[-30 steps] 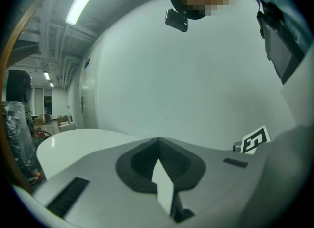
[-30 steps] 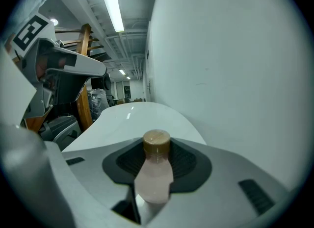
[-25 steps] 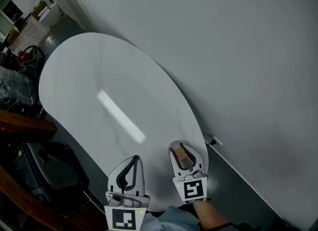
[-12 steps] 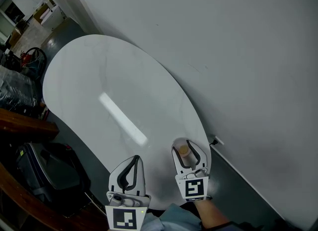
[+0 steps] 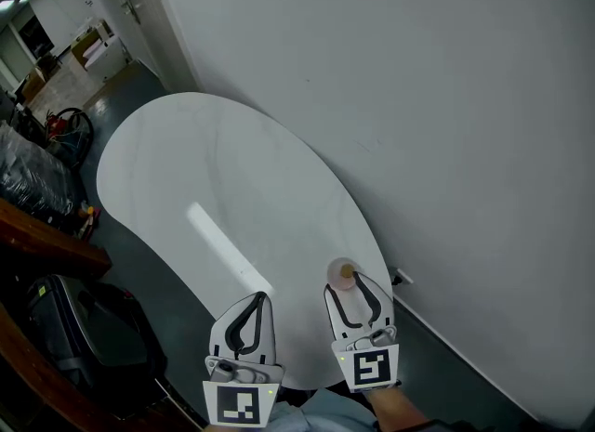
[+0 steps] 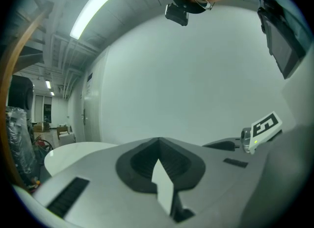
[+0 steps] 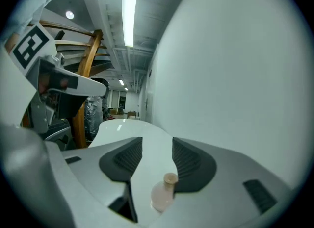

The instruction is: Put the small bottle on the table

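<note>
The white wall [image 5: 437, 96] fills the head view from 12 o'clock to 4 o'clock. Below it lies the white oval table [image 5: 223, 189], with its long side running from 10 o'clock to 5 o'clock.

My left gripper [image 5: 255, 298] is at 6 o'clock in the head view, over the near edge of the table. In the left gripper view its jaws [image 6: 158, 143] are pressed together and there is nothing between them.

My right gripper [image 5: 348, 286] is at 5 o'clock, beside the left one. Its jaws [image 7: 157, 142] have just been opening and now stand wide apart. They hold nothing, and the pads do not press on anything.

The small bottle [image 5: 342, 273] stands on the table at the table's 5 o'clock end, near the wall and just at my right fingertips. In the right gripper view the small bottle [image 7: 163, 192] is low between the two open jaws, at 6 o'clock. It is pale pink, with a round body and a narrow neck. Its long axis is upright, with the mouth pointing up and the base on the white top.
</note>
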A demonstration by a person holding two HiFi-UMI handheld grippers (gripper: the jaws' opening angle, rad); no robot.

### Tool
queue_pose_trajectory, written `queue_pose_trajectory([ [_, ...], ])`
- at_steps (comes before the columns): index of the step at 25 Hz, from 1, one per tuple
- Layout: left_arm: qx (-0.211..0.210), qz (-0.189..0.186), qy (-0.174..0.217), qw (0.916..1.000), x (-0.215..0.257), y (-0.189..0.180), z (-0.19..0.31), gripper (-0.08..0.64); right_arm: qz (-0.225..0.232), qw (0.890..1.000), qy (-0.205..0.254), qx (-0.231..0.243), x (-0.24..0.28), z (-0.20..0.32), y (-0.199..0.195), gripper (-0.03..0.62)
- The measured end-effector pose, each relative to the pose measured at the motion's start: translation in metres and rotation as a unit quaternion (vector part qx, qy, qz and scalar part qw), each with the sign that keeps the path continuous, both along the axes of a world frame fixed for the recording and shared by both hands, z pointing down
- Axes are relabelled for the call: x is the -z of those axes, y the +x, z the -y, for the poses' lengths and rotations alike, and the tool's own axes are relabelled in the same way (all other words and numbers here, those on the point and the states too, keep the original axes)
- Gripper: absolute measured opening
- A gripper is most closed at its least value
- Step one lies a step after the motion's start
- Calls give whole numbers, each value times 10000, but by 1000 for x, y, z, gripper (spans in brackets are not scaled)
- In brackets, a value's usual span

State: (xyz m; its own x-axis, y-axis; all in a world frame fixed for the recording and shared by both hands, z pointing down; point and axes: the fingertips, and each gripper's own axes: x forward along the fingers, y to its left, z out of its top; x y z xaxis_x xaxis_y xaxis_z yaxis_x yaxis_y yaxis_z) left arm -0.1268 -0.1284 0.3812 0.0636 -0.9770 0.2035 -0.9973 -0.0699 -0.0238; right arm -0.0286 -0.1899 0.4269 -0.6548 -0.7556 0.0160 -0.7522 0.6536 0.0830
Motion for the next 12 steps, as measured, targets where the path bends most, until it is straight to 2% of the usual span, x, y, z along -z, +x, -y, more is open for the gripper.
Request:
queue_pose_trajectory([
  [1,-2,-31,80,10000,4,0,0,0,75,9999,28,98,10,-5,-4,184],
  [6,-74,-214,554,9982,32,-1,-1,0,386,9987,-70,315,54,-26,-18,35],
  [10,-251,-9,884,9958,53,0,-8,0,408,9987,114,280,81,-41,-20,11],
  [12,-247,-113,987,9947,58,2,-13,0,416,9986,242,216,88,-46,-18,6],
])
